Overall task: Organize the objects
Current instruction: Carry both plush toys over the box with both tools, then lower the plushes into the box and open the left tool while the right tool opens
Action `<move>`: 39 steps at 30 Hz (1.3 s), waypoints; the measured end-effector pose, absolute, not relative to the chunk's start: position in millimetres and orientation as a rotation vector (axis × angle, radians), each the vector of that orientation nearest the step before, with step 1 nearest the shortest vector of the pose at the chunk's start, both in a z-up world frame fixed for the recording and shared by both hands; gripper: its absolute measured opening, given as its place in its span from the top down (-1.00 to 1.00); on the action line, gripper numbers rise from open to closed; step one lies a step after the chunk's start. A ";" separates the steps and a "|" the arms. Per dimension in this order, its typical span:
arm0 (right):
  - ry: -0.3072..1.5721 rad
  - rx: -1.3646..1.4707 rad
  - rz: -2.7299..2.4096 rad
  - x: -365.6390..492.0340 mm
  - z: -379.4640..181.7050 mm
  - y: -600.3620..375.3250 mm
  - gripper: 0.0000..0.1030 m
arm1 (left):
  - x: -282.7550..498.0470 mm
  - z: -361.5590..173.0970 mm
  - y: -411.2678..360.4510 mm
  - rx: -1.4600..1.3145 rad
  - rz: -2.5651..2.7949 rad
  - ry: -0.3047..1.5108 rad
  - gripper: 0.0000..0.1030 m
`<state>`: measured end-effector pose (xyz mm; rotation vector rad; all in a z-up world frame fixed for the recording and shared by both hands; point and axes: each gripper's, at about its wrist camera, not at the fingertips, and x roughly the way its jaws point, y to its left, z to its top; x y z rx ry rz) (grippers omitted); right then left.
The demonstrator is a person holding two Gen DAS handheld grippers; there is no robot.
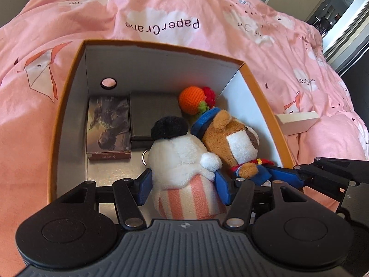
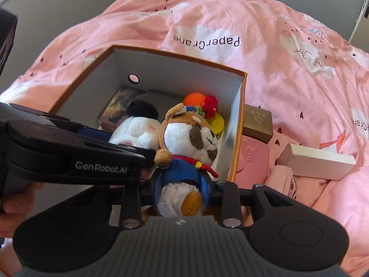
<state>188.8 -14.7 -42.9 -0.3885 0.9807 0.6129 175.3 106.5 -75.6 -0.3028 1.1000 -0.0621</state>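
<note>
Gripping the white plush low on its pink-striped base, the left gripper has one blue pad on each side of it, both pressed into the fabric. White plush stands inside the orange-rimmed box, near its front edge, black cap pointing toward the far wall.

Right gripper is clamped on the brown dog plush around its white lower body; the blue fingers flank it and touch it. Dog plush is at the box's front right, head leaning against the white plush on its left side.

Farther in, along the box floor: a picture-printed card box at the left, a dark flat case beside it at centre. Far right corner holds a crocheted orange ball with a red knitted piece touching it, and a yellow disc below that.

Outside the box's right wall, on the pink duvet: a gold box, a pink case and a long white carton.
</note>
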 end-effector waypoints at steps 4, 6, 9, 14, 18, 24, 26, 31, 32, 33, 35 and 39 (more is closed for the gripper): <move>0.972 -0.452 0.587 187.5 -52.5 -7.2 0.31 | 178.3 -78.8 100.9 -0.279 -0.056 1.110 -0.28; 0.970 -0.466 0.580 187.9 -54.5 -5.6 0.30 | 179.4 -78.5 100.0 -0.268 -0.058 1.111 -0.29; 0.979 -0.475 0.584 189.6 -57.2 -4.3 0.26 | 180.2 -80.8 101.9 -0.276 -0.058 1.111 -0.35; 0.980 -0.479 0.603 189.5 -56.8 -6.3 0.20 | 174.4 -80.3 104.0 -0.286 -0.063 1.085 -0.40; 0.958 -0.473 0.638 185.9 -50.9 -8.3 -0.08 | 171.0 -76.9 107.8 -0.313 -0.066 1.078 -0.41; 0.913 -0.510 0.697 182.9 -40.1 -15.6 -0.14 | 164.1 -63.9 118.3 -0.368 -0.100 1.071 -0.42; 0.908 -0.511 0.732 183.0 -34.8 -20.9 -0.14 | 160.1 -58.4 120.9 -0.380 -0.118 1.068 -0.41; 0.904 -0.534 0.802 180.5 -28.2 -28.0 -0.10 | 153.6 -50.9 124.9 -0.412 -0.138 1.119 -0.23; 0.905 -0.544 0.815 179.5 -28.3 -28.0 -0.06 | 152.3 -50.8 124.9 -0.407 -0.127 1.129 -0.19; 0.907 -0.552 0.826 178.7 -28.4 -27.8 -0.06 | 150.4 -50.4 124.3 -0.394 -0.121 1.131 -0.15; 0.908 -0.569 0.857 176.2 -29.3 -27.0 -0.06 | 147.8 -50.4 120.8 -0.353 -0.120 1.147 -0.13; 0.905 -0.637 0.906 170.2 -34.1 -21.2 -0.05 | 142.5 -51.6 103.3 -0.186 -0.147 1.186 -0.13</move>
